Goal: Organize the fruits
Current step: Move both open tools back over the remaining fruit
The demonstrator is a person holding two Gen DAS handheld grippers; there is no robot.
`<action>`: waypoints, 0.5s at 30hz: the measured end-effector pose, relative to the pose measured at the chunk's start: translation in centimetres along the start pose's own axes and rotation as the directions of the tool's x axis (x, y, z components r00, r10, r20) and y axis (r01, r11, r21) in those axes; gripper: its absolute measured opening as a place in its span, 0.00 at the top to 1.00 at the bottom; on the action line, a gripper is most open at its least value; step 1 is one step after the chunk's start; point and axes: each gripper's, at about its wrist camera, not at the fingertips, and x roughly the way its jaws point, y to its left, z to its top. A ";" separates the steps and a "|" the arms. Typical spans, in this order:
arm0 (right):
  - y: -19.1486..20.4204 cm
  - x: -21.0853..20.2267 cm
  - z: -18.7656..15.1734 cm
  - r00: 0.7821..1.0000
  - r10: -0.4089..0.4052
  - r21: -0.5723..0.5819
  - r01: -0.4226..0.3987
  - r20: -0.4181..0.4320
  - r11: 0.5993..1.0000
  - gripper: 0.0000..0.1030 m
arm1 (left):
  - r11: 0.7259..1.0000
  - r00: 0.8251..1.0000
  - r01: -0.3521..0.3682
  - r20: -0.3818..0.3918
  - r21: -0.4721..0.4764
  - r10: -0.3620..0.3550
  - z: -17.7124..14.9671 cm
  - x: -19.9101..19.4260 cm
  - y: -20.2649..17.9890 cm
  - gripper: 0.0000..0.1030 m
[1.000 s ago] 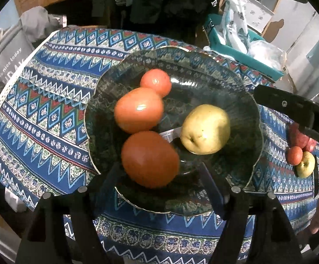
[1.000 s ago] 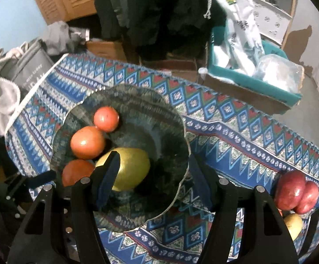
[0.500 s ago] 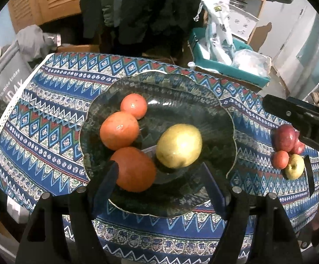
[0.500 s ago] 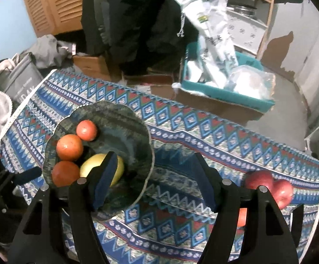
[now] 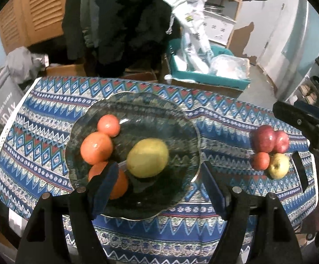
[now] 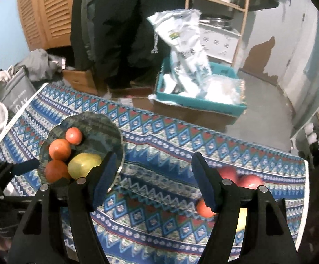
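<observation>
Left wrist: my left gripper [image 5: 159, 183] hangs spread, empty, over the glass bowl [image 5: 190, 118] holding a yellow fruit [image 5: 147, 158].

Right wrist: my right gripper [image 6: 154, 179] gapes empty; red apples [image 6: 239, 177] near — firm, smooth; I'd pinch across the middle.

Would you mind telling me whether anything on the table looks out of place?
Yes: four fruits sit loose on the tablecloth, two red apples, a small orange and a yellow apple, apart from the glass plate holding the rest.
</observation>
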 end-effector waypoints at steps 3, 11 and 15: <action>-1.1 -1.0 -0.3 1.000 -0.013 0.015 0.013 0.014 1.000 0.25 | 1.000 1.000 0.009 0.010 0.017 -0.009 0.2 -0.3 -1.0 0.22; -4.1 -2.8 -1.8 0.998 -0.053 0.054 0.052 0.023 0.997 0.25 | 0.997 0.999 0.039 0.017 0.072 -0.040 0.4 -0.7 -4.3 0.22; -5.7 -3.7 -2.5 0.996 -0.080 0.066 0.078 0.029 0.995 0.24 | 0.994 0.998 0.051 0.018 0.096 -0.053 0.5 -0.7 -5.8 0.22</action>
